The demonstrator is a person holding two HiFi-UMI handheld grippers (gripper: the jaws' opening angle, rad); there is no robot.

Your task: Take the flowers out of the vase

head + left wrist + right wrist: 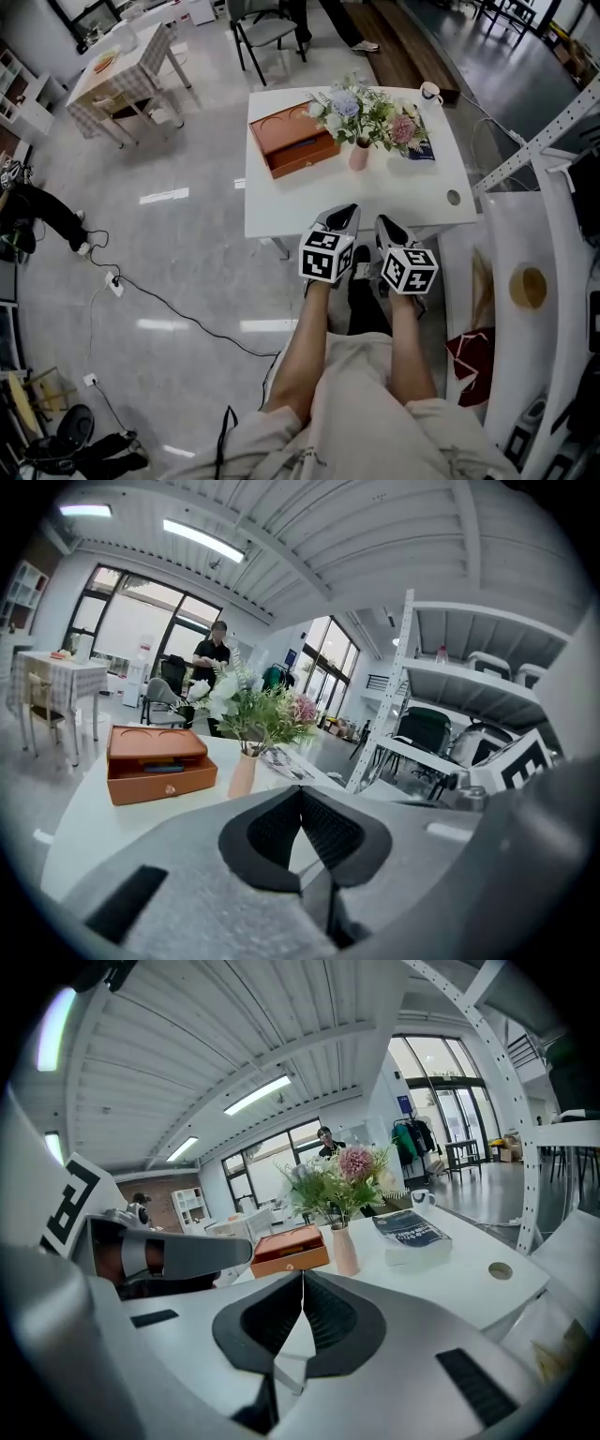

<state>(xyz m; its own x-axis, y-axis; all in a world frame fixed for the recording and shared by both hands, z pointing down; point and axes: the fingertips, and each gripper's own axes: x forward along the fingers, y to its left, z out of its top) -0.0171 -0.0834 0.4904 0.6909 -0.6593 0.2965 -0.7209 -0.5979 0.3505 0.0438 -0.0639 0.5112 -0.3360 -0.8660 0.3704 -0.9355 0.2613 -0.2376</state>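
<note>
left hand-held gripper [343,216] and right hand-held gripper [387,225] both pressed together, empty, well short of vase [359,155] — flowers [367,112] look light, floppy, crushable — pinch bunched stems just above vase rim

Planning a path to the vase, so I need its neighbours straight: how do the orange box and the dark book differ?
The orange box lies left of the vase in the head view; the dark book lies right of it. The box has a drawer front and round recesses on top; the book has a printed cover. Both rest on the white table.
</note>
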